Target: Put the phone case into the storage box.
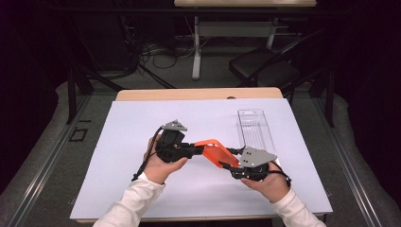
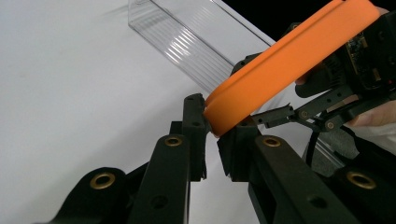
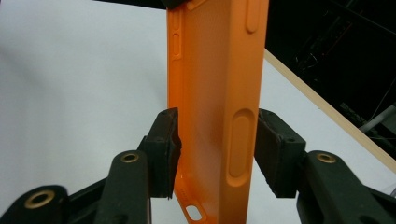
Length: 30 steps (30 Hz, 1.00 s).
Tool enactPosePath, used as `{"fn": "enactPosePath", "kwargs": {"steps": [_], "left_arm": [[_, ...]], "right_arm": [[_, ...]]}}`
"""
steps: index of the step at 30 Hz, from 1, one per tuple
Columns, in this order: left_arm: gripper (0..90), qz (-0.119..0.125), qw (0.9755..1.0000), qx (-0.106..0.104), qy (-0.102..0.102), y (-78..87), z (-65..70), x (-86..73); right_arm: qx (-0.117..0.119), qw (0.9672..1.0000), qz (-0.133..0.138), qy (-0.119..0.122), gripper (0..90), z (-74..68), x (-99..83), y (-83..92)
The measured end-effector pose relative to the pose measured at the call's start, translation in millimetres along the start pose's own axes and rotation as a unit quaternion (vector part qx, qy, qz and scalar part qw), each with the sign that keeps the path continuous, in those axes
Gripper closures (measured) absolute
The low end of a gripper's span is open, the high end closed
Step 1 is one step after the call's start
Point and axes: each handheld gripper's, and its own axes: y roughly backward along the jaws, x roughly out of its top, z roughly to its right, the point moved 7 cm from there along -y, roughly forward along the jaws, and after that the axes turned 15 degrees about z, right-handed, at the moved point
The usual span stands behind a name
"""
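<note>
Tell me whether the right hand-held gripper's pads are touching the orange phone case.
Apart. The right gripper view shows the right hand-held gripper straddling the orange phone case, with a plain gap beside each of its pads.

Sheet (image 1: 142, 189): covers most of the table (image 1: 142, 94), whose far edge is bare. Box (image 1: 255, 130): on the sheet, right of centre, lengthwise toward the far edge. Case (image 1: 215, 151): above the sheet near centre, just left of the box's near end, between left gripper (image 1: 197, 150) and right gripper (image 1: 231, 165).
</note>
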Motion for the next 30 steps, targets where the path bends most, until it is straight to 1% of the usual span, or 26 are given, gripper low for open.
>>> {"fn": "enactPosePath", "kwargs": {"steps": [2,6,10,12,14,19,20,23,27,30], "left_arm": [[81.5,-0.001,1.0000,0.001,0.004,0.1,-0.2,0.4],[81.5,-0.005,1.0000,0.006,0.005,0.5,-1.5,1.9],[81.5,-0.009,0.9999,0.010,0.004,1.3,-2.5,3.2],[81.5,-0.012,0.9998,0.011,0.007,1.6,-3.2,3.5],[81.5,-0.013,0.9997,0.017,0.009,1.9,-4.5,4.0],[81.5,-0.021,0.9992,0.026,0.021,1.8,-7.9,4.4],[81.5,-0.023,0.9990,0.028,0.028,1.6,-8.4,4.7],[81.4,-0.028,0.9984,0.033,0.036,1.5,-10.1,6.2],[81.4,-0.040,0.9974,0.041,0.044,1.6,-11.8,8.2],[81.4,-0.049,0.9963,0.049,0.051,1.5,-13.6,9.2]], "right_arm": [[-0.004,1.0000,0.001,0.000,50.6,0.3,1.2,0.5],[-0.007,1.0000,0.006,0.002,49.1,-0.5,4.1,1.3],[-0.012,0.9998,0.010,0.010,47.9,-1.2,7.1,1.7],[-0.013,0.9998,0.012,0.010,47.6,-1.4,8.3,2.1],[-0.015,0.9998,0.012,0.010,46.1,-1.0,9.1,2.5],[-0.025,0.9995,0.012,0.014,44.8,0.3,9.4,2.6],[-0.026,0.9995,0.012,0.016,44.9,0.7,9.4,2.7],[-0.029,0.9993,0.010,0.020,44.8,1.8,9.0,2.8],[-0.035,0.9992,0.007,0.019,44.8,3.1,8.4,3.6],[-0.038,0.9992,0.004,0.012,45.1,4.4,8.0,4.5]]}}
